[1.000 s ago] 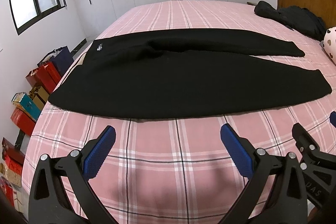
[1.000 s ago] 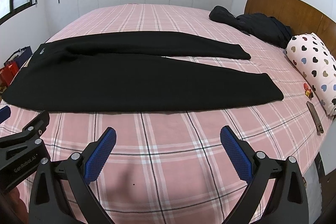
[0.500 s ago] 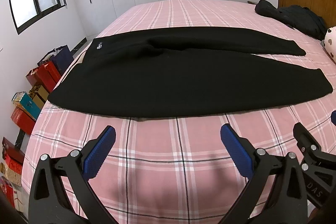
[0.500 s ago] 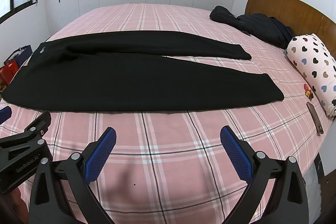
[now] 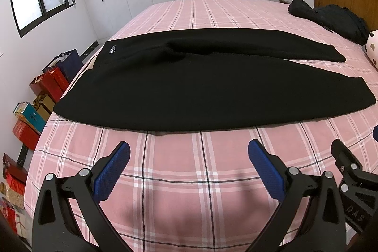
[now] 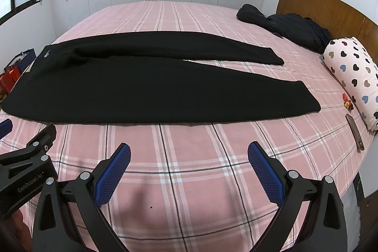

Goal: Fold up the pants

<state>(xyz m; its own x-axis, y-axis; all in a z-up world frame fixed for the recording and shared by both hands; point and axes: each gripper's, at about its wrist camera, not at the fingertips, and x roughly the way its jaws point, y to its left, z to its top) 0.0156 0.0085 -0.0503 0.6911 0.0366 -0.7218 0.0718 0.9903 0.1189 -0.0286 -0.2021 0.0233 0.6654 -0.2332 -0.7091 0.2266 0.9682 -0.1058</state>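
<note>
Black pants [image 5: 189, 84] lie flat across the pink plaid bed [image 5: 189, 181], waistband at the left with a small white logo [image 5: 112, 49], both legs running right and spread apart. They also show in the right wrist view [image 6: 153, 84]. My left gripper [image 5: 189, 164] is open and empty, hovering over bare sheet in front of the near pant leg. My right gripper [image 6: 189, 164] is open and empty, likewise short of the near leg's edge. The right gripper's body shows at the right of the left wrist view [image 5: 354, 181].
A dark jacket [image 6: 288, 27] lies by the wooden headboard [image 6: 330, 8]. A heart-print pillow [image 6: 354, 77], a small red toy [image 6: 347, 103] and a brown strap [image 6: 354, 134] lie at the right edge. Gift bags and boxes [image 5: 35, 110] stand on the floor at the left.
Both grippers have crept slightly forward toward the pants; jaws stay open and the pants have not moved.
</note>
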